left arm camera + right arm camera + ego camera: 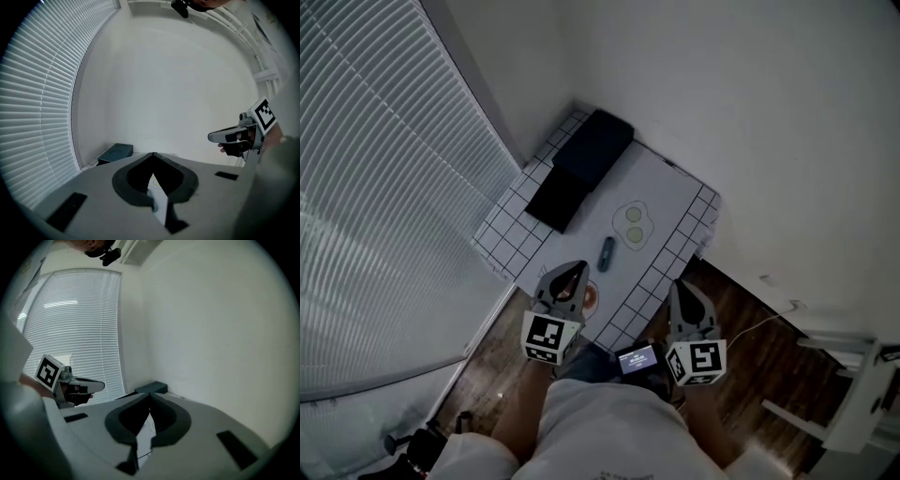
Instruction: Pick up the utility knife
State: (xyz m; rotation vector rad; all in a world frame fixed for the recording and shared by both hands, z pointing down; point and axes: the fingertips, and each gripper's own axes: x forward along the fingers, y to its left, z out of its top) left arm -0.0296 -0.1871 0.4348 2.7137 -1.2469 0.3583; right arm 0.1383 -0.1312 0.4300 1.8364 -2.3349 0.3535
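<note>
We see the white desk with a black case at its 11 o'clock end. Our left hand-held gripper and right hand-held gripper hover by its 6 o'clock edge, each with its jaws pressed together and empty. The utility knife lies mid-desk, at 1 o'clock from the left one.

Blue utility knife, white gridded table

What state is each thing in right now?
Knife: flat on the table, untouched; blade too small to tell.
Left gripper: shut, empty.
Right gripper: shut, empty.
Box: looks closed, at the table's far end.
Blinds: lowered, slats shut.
Small screen: lit.
</note>
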